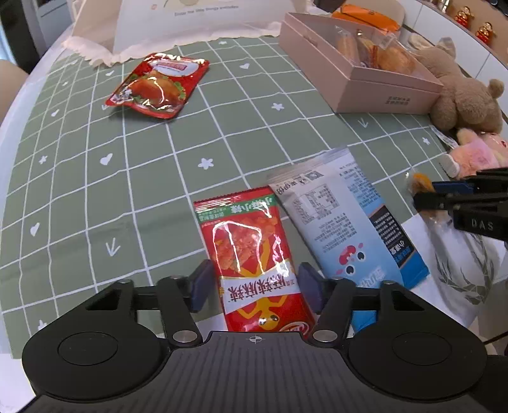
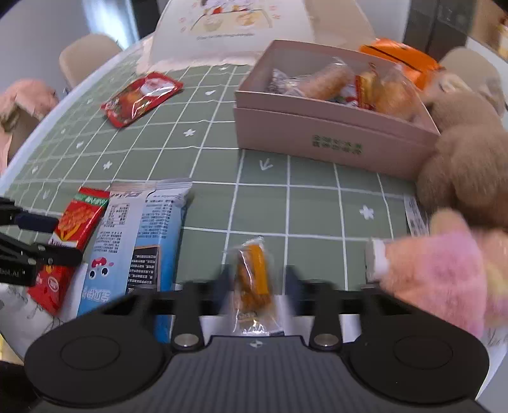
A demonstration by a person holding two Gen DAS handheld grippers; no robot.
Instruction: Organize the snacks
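My left gripper [image 1: 254, 287] is open, its pads on either side of a red spicy-snack packet [image 1: 254, 254] lying on the green checked cloth; the pads stand a little apart from it. A blue-and-white packet [image 1: 349, 222] lies just right of it. My right gripper [image 2: 257, 286] is open around a small clear-wrapped orange snack [image 2: 254, 279], with gaps on both sides. A second red pouch [image 1: 158, 85] lies far left. A pink box [image 2: 333, 139] holding several wrapped snacks stands at the back right.
A brown teddy [image 2: 470, 171] and a pink plush toy [image 2: 444, 273] sit at the right, close to my right gripper. A white paper bag [image 2: 254, 28] stands at the far edge, an orange pack [image 2: 400, 57] behind the box. The table edge curves at left.
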